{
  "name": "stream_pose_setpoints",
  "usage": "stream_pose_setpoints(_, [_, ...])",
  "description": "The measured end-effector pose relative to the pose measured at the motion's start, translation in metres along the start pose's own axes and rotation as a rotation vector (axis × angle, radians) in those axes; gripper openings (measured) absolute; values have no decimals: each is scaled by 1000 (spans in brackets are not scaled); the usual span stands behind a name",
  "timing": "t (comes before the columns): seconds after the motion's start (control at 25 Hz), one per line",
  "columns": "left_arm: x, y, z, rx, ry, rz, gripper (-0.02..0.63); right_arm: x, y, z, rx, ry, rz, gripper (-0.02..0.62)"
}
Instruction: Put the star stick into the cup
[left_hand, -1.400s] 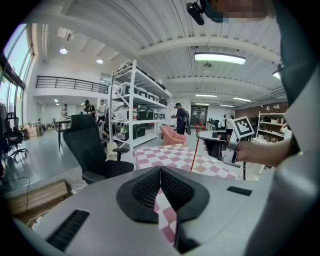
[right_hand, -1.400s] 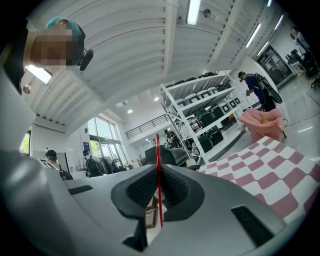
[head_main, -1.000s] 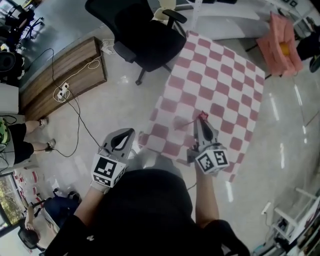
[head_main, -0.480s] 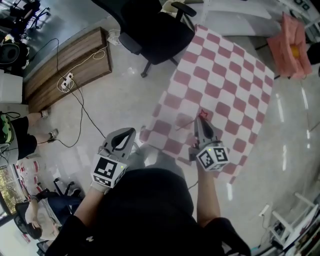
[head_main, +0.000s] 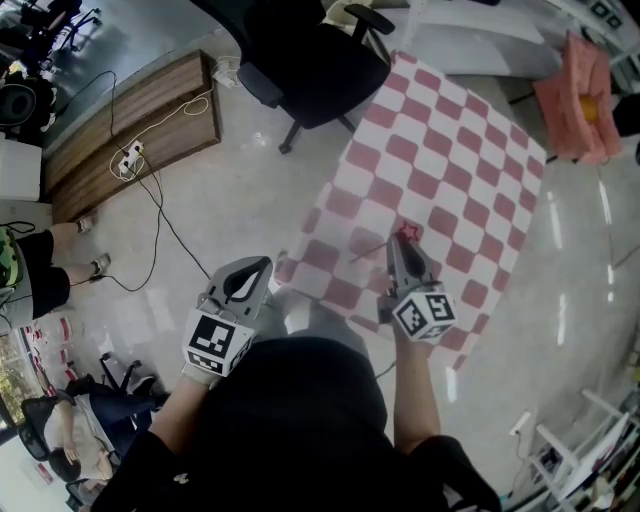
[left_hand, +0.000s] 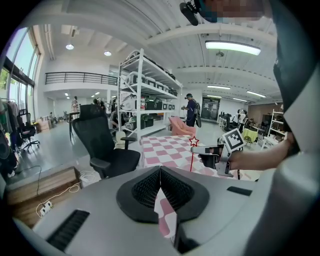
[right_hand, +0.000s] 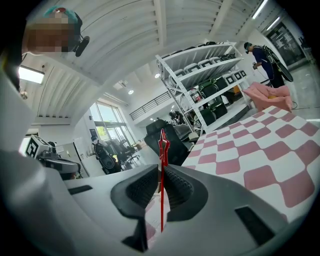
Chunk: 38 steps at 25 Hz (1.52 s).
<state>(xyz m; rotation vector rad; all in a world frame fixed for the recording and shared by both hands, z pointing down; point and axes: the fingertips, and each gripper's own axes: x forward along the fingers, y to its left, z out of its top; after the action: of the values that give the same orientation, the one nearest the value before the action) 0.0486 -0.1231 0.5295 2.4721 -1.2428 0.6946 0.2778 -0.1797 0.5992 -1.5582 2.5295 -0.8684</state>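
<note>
Gripping star stick (right_hand: 162, 145) still | right hand-held gripper (head_main: 403, 243) barely shifted

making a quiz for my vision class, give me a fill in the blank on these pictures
1. The right gripper is shut on a thin red stick topped with a ____.
2. The left gripper has its jaws together with ____ between them.
3. The office chair beside the checked cloth is coloured ____.
Missing words: star; nothing; black.
</note>
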Motion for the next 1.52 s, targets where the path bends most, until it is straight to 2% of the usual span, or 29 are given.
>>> stream_pose_setpoints(0.08, [0,0,0,-3,-4,0,41,1,1,0,-13,16,4,34])
stream_pose_setpoints(0.2, [-1,1,1,-11,-20,1,41,3,3,-4,-10,52,2,157])
stream_pose_setpoints(0.32, [-2,2,4,-12,-37,-7,41,4,0,-12,-24,83,-21,224])
stream_pose_setpoints(0.52, [-9,10,8,-15,-66,-24,41,-3,-1,-14,3,96,-88,272])
stream_pose_setpoints(0.92, [-29,30,23,1,-126,-107,41,-33,28,15,-54,43,-232,270])
stream_pose_setpoints(1.08, [-38,42,32,15,-157,-132,41,-42,51,36,-87,-13,-284,264])
stream_pose_setpoints(1.32, [-55,63,43,20,-201,-149,41,-41,102,62,-122,-92,-278,127])
stream_pose_setpoints(1.52, [-72,84,44,21,-227,-142,41,-29,150,65,-162,-109,-232,75])
